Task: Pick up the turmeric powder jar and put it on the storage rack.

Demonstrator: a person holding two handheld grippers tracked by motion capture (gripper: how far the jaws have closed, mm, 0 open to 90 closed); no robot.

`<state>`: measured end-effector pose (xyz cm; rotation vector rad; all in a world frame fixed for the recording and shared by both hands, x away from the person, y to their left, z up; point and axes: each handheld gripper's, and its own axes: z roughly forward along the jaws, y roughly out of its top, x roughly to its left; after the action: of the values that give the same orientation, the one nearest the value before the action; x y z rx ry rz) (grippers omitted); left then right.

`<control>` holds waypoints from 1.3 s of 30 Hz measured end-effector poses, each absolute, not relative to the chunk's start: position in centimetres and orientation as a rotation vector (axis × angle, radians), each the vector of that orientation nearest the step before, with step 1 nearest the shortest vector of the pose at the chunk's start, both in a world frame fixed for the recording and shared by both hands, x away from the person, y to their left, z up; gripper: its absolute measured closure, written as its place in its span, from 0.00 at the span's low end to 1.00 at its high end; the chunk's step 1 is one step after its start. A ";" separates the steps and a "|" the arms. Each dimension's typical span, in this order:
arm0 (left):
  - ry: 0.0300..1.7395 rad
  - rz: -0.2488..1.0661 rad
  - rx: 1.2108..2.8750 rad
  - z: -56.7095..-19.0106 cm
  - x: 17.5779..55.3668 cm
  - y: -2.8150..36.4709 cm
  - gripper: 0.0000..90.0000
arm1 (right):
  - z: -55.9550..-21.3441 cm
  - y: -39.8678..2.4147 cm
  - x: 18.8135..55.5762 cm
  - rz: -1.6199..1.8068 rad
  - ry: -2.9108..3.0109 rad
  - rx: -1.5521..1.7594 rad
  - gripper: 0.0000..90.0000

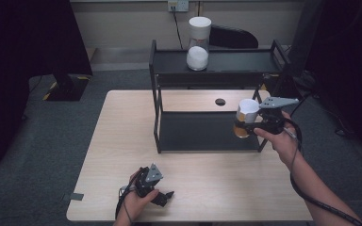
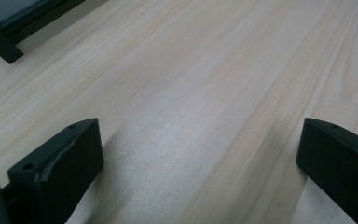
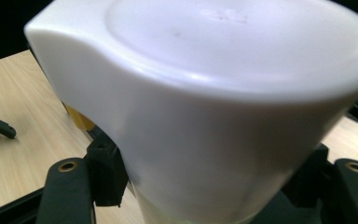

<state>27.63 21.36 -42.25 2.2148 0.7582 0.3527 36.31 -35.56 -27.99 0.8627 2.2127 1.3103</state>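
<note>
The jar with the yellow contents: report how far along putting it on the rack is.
Done: one white-lidded jar already stands on the rack top shelf. In hand: the right tool is shut on the second jar, held in the air at the right end of the lower shelf. Left: setting it down and letting go. The left tool rests open on the table.

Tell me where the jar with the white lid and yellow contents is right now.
In the high view the jar sits at the right, clamped in the right gripper and held at the right front corner of the black shelf rack, above the table.
</note>
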 end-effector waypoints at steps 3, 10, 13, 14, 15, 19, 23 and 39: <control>0.758 0.353 2.215 -42.2 27.6 21.4 0.00 | -27.1 -35.4 36.5 1.318 2.205 0.865 0.34; 0.758 0.353 2.214 -42.3 27.6 21.4 0.00 | -25.2 -35.5 37.0 1.342 2.180 0.873 0.34; 0.758 0.353 2.214 -42.2 27.6 21.4 0.00 | -24.3 -35.6 37.2 1.346 2.167 0.877 0.34; 0.758 0.353 2.214 -42.3 27.6 21.4 0.00 | -24.0 -35.6 37.2 1.345 2.163 0.876 0.34; 0.758 0.353 2.215 -42.2 27.6 21.4 0.00 | -23.6 -35.6 37.3 1.342 2.160 0.876 0.34; 0.759 0.353 2.214 -42.2 27.6 21.4 0.00 | -22.4 -35.6 37.5 1.344 2.150 0.877 0.34; 0.758 0.353 2.216 -42.2 27.6 21.4 0.00 | -21.0 -35.3 37.6 1.334 2.149 0.872 0.34; 0.758 0.353 2.216 -42.2 27.6 21.4 0.00 | -16.4 -33.6 38.5 1.311 2.176 0.849 0.34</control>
<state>27.63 21.36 -42.23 2.2159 0.7581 0.3529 38.48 -33.62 -16.43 0.8494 2.1755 1.3105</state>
